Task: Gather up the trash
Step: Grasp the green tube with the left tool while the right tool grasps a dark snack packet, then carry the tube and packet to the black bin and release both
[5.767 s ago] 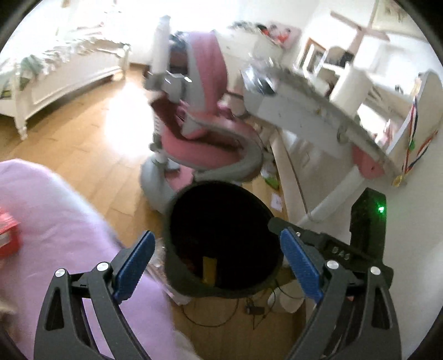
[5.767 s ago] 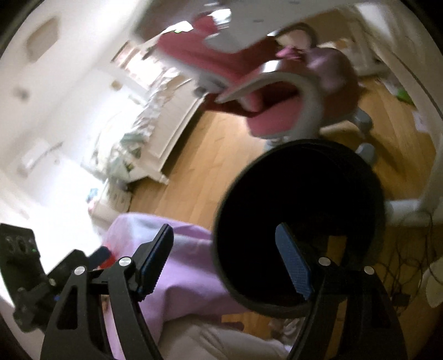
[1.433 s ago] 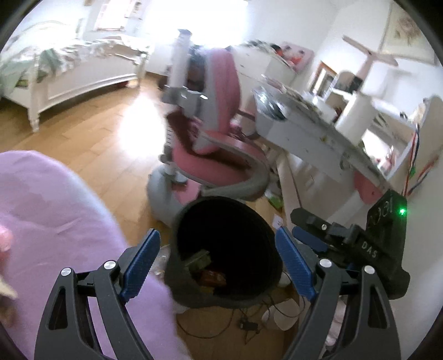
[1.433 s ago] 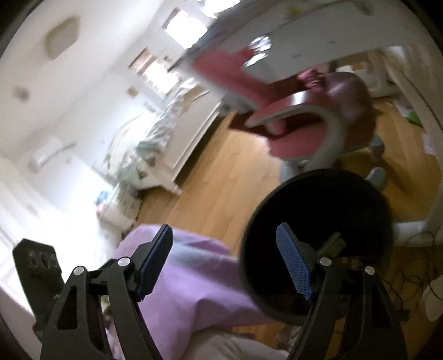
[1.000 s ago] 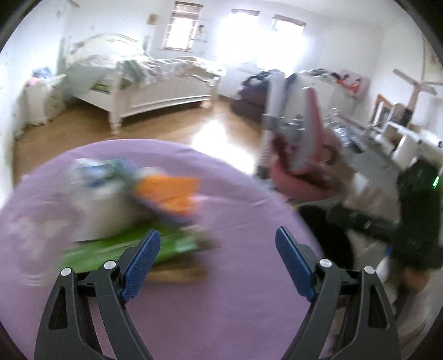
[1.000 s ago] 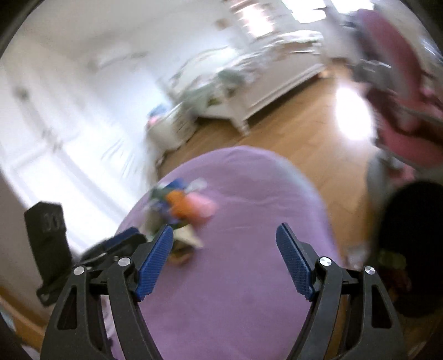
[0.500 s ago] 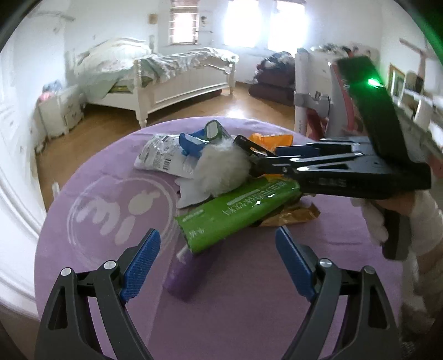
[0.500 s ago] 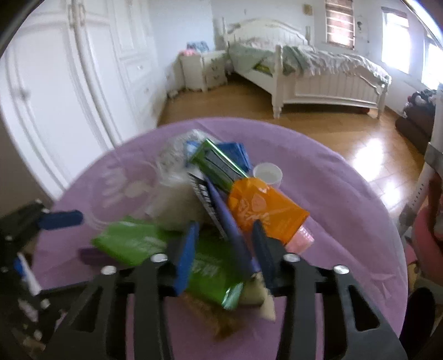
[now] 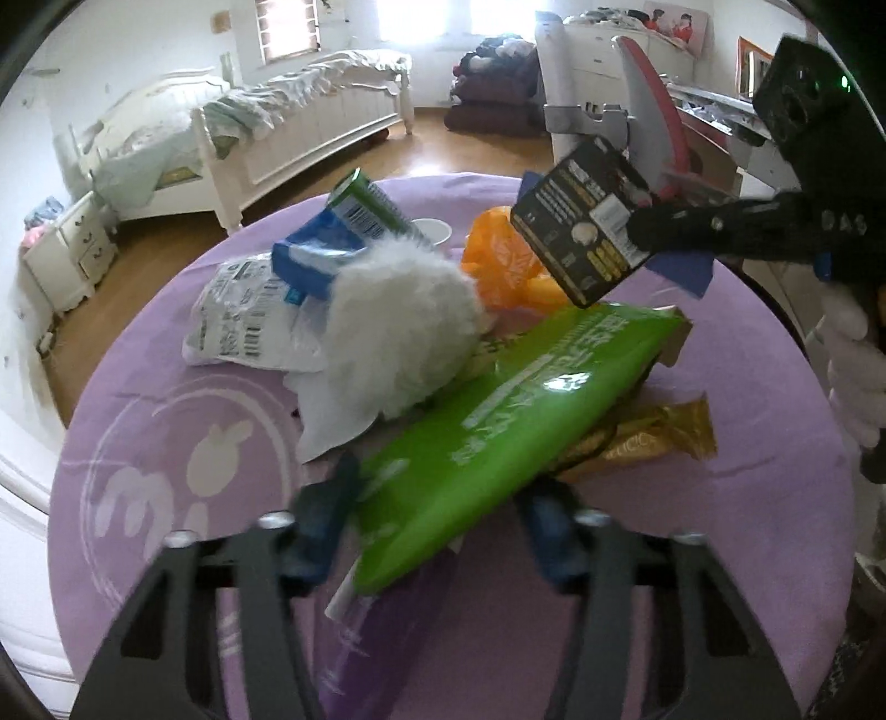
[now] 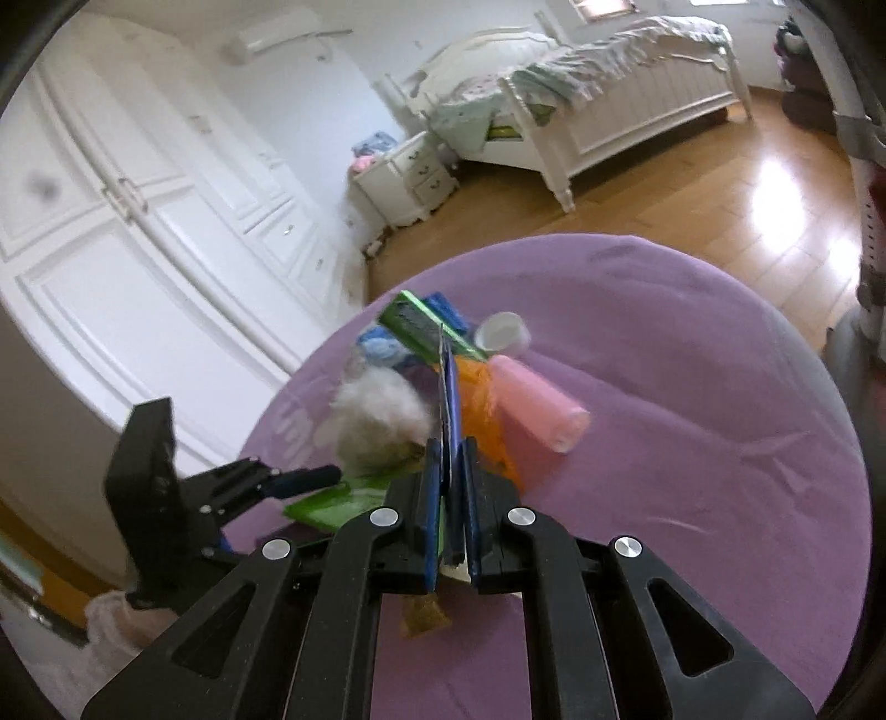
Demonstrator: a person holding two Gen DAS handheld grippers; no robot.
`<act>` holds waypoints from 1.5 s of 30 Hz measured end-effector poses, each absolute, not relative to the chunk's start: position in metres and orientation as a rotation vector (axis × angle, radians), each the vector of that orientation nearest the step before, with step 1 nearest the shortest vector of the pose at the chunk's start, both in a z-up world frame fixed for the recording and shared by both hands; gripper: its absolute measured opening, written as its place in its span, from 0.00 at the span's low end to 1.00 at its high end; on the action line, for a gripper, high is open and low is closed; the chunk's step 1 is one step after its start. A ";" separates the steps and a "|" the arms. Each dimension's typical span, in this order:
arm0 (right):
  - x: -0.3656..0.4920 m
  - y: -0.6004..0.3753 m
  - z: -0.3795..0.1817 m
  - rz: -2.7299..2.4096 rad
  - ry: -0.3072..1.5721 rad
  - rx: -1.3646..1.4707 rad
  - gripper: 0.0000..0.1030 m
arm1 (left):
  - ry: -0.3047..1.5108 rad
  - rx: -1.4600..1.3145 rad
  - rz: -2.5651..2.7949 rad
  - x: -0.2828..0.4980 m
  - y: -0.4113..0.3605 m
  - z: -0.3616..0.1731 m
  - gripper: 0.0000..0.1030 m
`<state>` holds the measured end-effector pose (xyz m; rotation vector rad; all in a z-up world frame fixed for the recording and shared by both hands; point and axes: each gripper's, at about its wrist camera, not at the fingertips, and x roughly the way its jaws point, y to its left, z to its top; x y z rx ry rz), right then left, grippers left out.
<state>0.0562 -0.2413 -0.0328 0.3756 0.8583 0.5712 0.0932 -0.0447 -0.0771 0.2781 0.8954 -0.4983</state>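
The right gripper [image 10: 449, 498] pinches the black card [image 9: 587, 230] above the pile on the purple surface [image 9: 747, 498]. The left gripper [image 9: 437, 520], fingers spread, straddles the green packet [image 9: 509, 432]; it should close squarely across the packet's width.

Daylight flooded in from the windows [image 9: 382, 16] at the far wall, which were blown out to white, and it left a bright glare patch on the wooden floor [image 10: 786, 183] in the right wrist view. Both fisheye views bent the room strongly toward their dark, vignetted corners, curving the wardrobe doors [image 10: 138, 210] and the purple counter [image 9: 764, 498]. In the left wrist view the left tool [image 9: 437, 531] was smeared and out of focus at the bottom edge, while the green packet [image 9: 515, 426] carried a small white sheen and the pile cast only soft shadows.
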 end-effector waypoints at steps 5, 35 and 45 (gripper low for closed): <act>0.048 -0.249 -0.043 0.533 0.866 0.401 0.12 | 0.903 0.232 -0.523 0.078 -0.046 -0.069 0.24; 0.018 -0.255 -0.042 0.490 0.771 0.368 0.02 | 0.907 -0.120 -0.450 0.024 -0.030 -0.068 0.08; -0.027 -0.302 0.011 0.528 0.598 0.468 0.02 | 0.759 -0.175 -0.444 0.010 -0.037 -0.025 0.03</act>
